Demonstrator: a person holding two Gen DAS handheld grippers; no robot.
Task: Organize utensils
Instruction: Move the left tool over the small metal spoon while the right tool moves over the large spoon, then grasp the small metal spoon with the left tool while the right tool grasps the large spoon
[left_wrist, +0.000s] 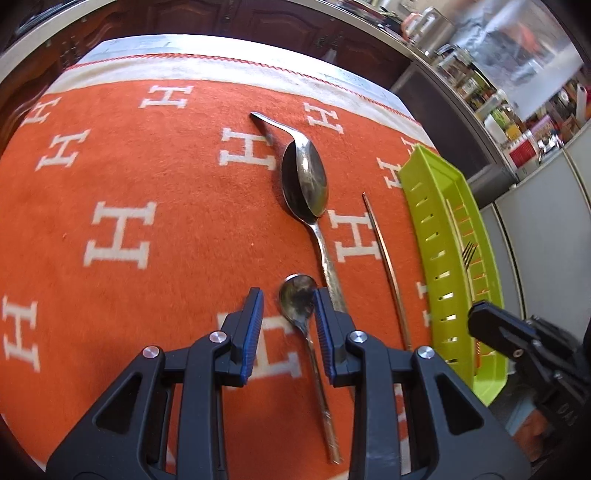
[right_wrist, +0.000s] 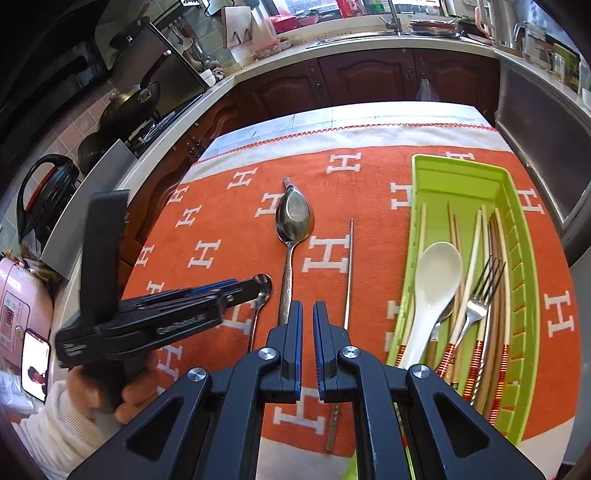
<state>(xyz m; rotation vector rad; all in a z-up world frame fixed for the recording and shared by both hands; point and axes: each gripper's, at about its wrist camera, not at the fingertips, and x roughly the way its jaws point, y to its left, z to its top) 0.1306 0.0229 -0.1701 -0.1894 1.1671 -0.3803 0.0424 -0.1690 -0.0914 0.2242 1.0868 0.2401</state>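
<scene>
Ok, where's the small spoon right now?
In the left wrist view the small spoon lies on the orange cloth, its bowl between the left tool's open fingers, just left of the large spoon's handle.

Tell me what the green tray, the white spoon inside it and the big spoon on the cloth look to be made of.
Green tray: likely moulded plastic, given its uniform lime colour, thin slotted walls and dull sheen.
White spoon: ceramic or melamine; it is opaque, thick and softly glossy, so I cannot tell which.
Big spoon: polished metal, probably stainless steel, with mirror-like reflections in its bowl.
</scene>
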